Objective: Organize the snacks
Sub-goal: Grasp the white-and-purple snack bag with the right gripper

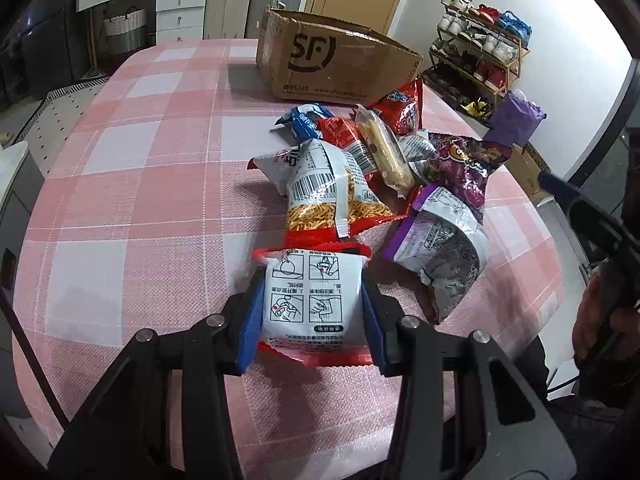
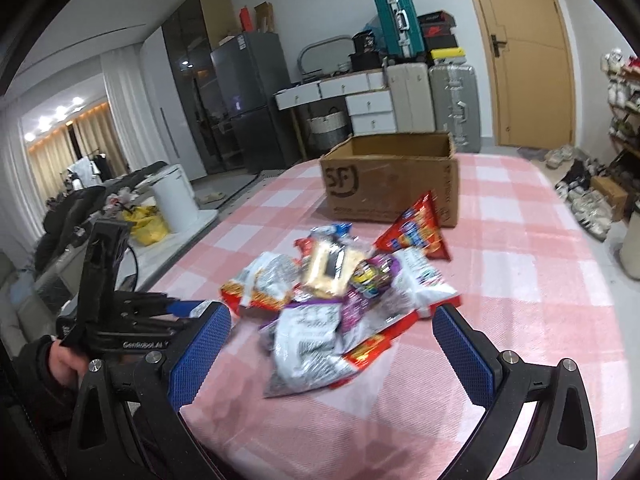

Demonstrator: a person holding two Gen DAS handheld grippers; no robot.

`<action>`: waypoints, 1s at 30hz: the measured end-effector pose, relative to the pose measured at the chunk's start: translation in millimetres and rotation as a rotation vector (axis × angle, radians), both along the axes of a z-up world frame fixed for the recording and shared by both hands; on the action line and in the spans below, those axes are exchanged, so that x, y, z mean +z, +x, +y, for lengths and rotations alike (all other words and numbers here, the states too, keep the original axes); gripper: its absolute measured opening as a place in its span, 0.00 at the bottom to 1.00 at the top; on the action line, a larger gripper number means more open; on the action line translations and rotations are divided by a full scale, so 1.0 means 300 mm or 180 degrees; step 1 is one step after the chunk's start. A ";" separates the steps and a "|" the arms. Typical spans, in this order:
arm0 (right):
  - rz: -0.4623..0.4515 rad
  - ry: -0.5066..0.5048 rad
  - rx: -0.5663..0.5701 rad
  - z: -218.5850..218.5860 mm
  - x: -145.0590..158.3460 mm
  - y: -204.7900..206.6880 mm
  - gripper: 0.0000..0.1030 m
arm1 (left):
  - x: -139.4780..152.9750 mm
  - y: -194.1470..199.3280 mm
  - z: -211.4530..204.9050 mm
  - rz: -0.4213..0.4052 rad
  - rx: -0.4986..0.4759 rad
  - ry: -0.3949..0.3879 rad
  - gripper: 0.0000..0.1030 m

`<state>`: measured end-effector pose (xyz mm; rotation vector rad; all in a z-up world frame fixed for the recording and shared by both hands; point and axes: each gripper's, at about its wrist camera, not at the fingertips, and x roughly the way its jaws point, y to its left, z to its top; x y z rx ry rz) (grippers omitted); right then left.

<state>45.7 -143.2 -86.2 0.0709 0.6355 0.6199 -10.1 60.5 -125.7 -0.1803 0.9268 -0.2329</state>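
My left gripper [image 1: 313,280] is shut on a white snack packet with red edges [image 1: 312,304], its blue pads pressing both sides just above the pink checked tablecloth [image 1: 140,200]. Beyond it lies a pile of snacks: a barcode noodle-snack bag [image 1: 324,188], a purple-and-white bag [image 1: 440,248], a dark purple bag [image 1: 464,160], a red bag [image 1: 400,112]. An open SF cardboard box [image 1: 336,64] stands behind the pile. In the right wrist view my right gripper [image 2: 331,314] is open, its fingers flanking the near side of the blurred pile [image 2: 332,280], with the box [image 2: 388,184] beyond.
A shoe rack [image 1: 480,48] and a purple bag [image 1: 516,116] stand off the table's right edge. Suitcases [image 2: 452,104], white drawers [image 2: 368,108] and a door [image 2: 524,52] line the far wall. A hand [image 2: 64,360] holds the left gripper at the table's left edge.
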 end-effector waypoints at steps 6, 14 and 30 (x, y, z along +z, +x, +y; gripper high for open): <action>0.0197 0.0063 0.0263 0.061 -0.040 -0.002 1.00 | 0.014 -0.028 0.038 -0.0048 0.0041 -0.0061 0.39; 0.0349 0.0009 0.0584 0.167 -0.075 -0.012 1.00 | -0.001 -0.048 0.090 -0.0051 0.0114 -0.0149 0.39; 0.0567 -0.0268 0.0462 0.232 -0.136 0.076 0.93 | -0.066 -0.045 0.145 0.0064 0.0198 -0.0268 0.40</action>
